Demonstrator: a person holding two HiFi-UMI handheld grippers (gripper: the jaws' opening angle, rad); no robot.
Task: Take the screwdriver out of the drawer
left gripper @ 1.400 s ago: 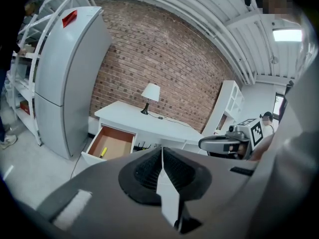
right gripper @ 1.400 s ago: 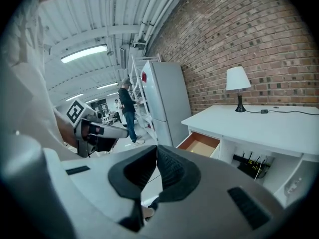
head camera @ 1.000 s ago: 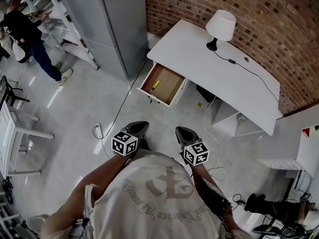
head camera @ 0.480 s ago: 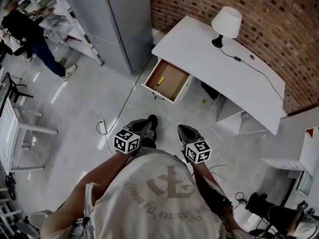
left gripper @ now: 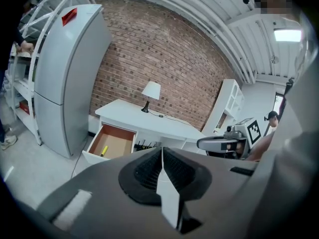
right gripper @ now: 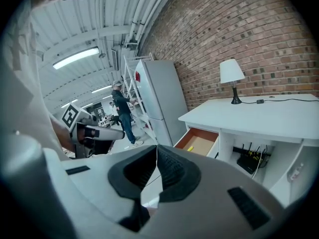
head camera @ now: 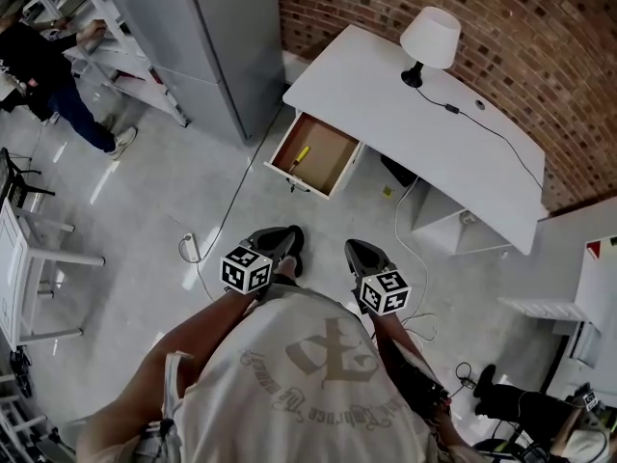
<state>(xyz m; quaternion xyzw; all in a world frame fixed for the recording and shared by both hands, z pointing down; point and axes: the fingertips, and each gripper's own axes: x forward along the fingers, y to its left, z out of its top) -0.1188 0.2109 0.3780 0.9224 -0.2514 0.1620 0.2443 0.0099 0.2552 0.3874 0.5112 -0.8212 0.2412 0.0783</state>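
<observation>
While both grippers hover over the grey floor in front of the person's chest, the screwdriver (head camera: 300, 156) lies in the open drawer (head camera: 328, 162) of the white desk (head camera: 405, 128), well apart from them. It rests flat on the drawer's brown bottom near the left side wall, its long axis running front to back along that wall. Only the yellow handle is plain; which end bears the tip is too small to tell. The left gripper (head camera: 280, 240) has its jaws pressed together with nothing between them, and the right gripper (head camera: 362, 256) is likewise closed and empty. Both point towards the desk. A white table lamp (head camera: 429, 39) stands on the desktop by the brick wall (head camera: 501, 27), its cord trailing across the top
</observation>
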